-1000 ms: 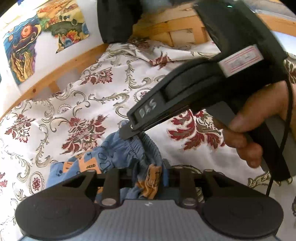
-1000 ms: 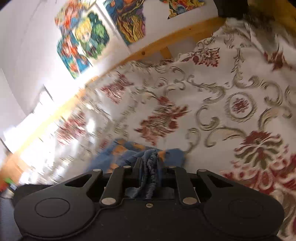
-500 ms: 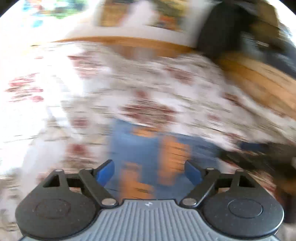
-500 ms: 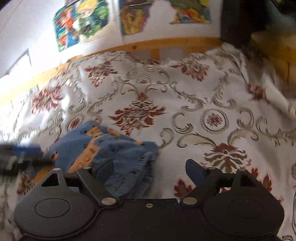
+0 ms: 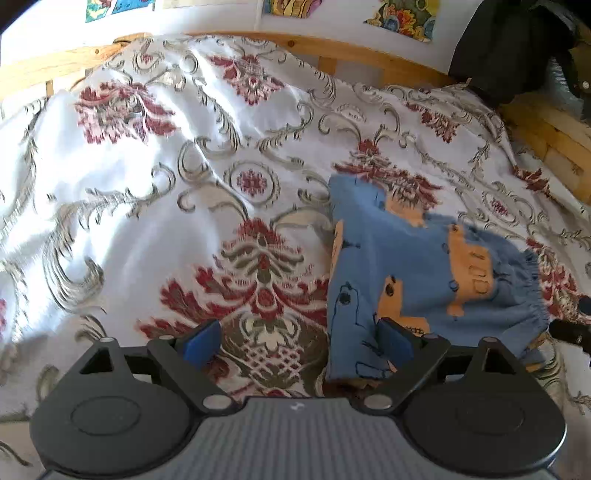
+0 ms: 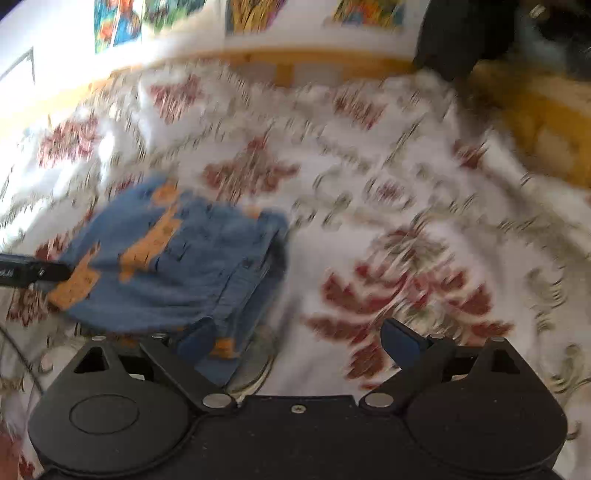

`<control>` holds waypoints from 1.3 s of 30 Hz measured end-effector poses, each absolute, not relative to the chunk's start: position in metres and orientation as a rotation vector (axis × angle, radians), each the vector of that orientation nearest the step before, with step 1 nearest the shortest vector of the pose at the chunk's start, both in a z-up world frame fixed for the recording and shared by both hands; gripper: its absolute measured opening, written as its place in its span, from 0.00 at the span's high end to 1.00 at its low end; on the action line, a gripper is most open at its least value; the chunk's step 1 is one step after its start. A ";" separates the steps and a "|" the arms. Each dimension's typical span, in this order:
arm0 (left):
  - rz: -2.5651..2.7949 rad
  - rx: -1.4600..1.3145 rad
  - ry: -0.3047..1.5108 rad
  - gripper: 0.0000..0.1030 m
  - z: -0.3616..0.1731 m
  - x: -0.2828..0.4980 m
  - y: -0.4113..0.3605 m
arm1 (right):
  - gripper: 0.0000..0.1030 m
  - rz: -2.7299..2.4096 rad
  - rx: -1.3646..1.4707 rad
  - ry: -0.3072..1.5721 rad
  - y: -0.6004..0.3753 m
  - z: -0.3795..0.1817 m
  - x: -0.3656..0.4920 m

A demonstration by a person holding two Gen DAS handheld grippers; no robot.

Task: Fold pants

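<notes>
The blue pants [image 5: 417, 273] with orange print lie folded into a compact bundle on the floral bedspread [image 5: 147, 177]. My left gripper [image 5: 297, 339] is open, its right finger over the bundle's near left edge, nothing held. In the right wrist view, which is motion-blurred, the pants [image 6: 177, 258] lie at left. My right gripper [image 6: 295, 339] is open, with its left finger just over the bundle's near corner. A dark tip of the other gripper [image 6: 26, 271] shows at that view's left edge.
A wooden bed frame [image 5: 351, 51] runs along the far side and right. Colourful pictures [image 5: 406, 14] hang on the white wall. A dark garment [image 5: 509, 48] hangs at the upper right corner. Bare bedspread spreads left of the pants.
Both grippers were shut on the pants a second ago. Both have let go, opened wide and pulled back, leaving the bundle lying on the bedspread.
</notes>
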State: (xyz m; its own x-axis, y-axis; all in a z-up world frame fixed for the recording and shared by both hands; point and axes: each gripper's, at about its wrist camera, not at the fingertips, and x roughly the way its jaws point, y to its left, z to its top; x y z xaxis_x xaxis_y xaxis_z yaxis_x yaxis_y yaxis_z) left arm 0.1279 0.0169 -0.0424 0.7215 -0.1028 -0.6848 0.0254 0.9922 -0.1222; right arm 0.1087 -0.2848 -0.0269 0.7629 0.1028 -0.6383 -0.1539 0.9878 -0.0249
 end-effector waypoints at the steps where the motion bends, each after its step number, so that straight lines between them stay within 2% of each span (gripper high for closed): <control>1: -0.079 -0.105 0.731 0.09 -0.035 0.129 0.018 | 0.07 0.131 -0.086 0.638 -0.285 -0.023 0.105; 2: -0.091 -0.105 0.700 0.09 -0.029 0.134 0.018 | 0.09 0.134 -0.094 0.568 -0.283 -0.018 0.103; 4: -0.148 -0.096 0.616 0.09 -0.013 0.141 0.016 | 0.22 0.195 -0.124 0.474 -0.273 -0.014 0.107; 6: -0.212 -0.095 0.571 0.08 -0.003 0.155 0.008 | 0.47 0.306 -0.142 0.406 -0.261 -0.015 0.117; 7: -0.254 -0.109 0.561 0.08 0.001 0.166 0.003 | 0.52 0.366 -0.147 0.393 -0.254 -0.018 0.125; 9: -0.344 -0.155 0.555 0.08 0.002 0.186 -0.006 | 0.67 0.426 -0.136 0.422 -0.246 -0.026 0.140; 10: -0.379 -0.172 0.565 0.08 -0.001 0.199 -0.009 | 0.68 0.434 -0.119 0.443 -0.245 -0.030 0.147; 16: -0.335 -0.063 0.701 0.13 -0.050 0.247 -0.025 | 0.68 0.408 -0.071 0.520 -0.253 -0.052 0.163; 19: -0.306 -0.107 0.726 0.11 -0.073 0.251 -0.010 | 0.66 0.384 -0.096 0.516 -0.257 -0.055 0.162; 22: -0.268 -0.141 0.714 0.10 -0.066 0.245 0.003 | 0.61 0.346 -0.078 0.510 -0.265 -0.052 0.160; 23: -0.245 -0.140 0.707 0.10 -0.061 0.241 0.005 | 0.54 0.318 -0.099 0.489 -0.264 -0.048 0.156; 28: -0.275 -0.093 0.658 0.06 -0.040 0.199 0.006 | 0.53 0.435 -0.120 0.459 -0.246 -0.033 0.136; 33: -0.228 0.019 0.766 0.04 -0.063 0.171 -0.001 | 0.53 0.460 -0.267 0.636 -0.221 -0.048 0.129; 35: -0.222 0.006 0.750 0.04 -0.066 0.159 0.005 | 0.53 0.461 -0.303 0.672 -0.220 -0.050 0.123; 37: -0.204 0.006 0.763 0.02 -0.063 0.153 0.006 | 0.46 0.453 -0.344 0.703 -0.221 -0.043 0.117; 39: -0.194 0.012 0.781 0.01 -0.059 0.151 0.007 | 0.26 0.436 -0.331 0.743 -0.226 -0.037 0.113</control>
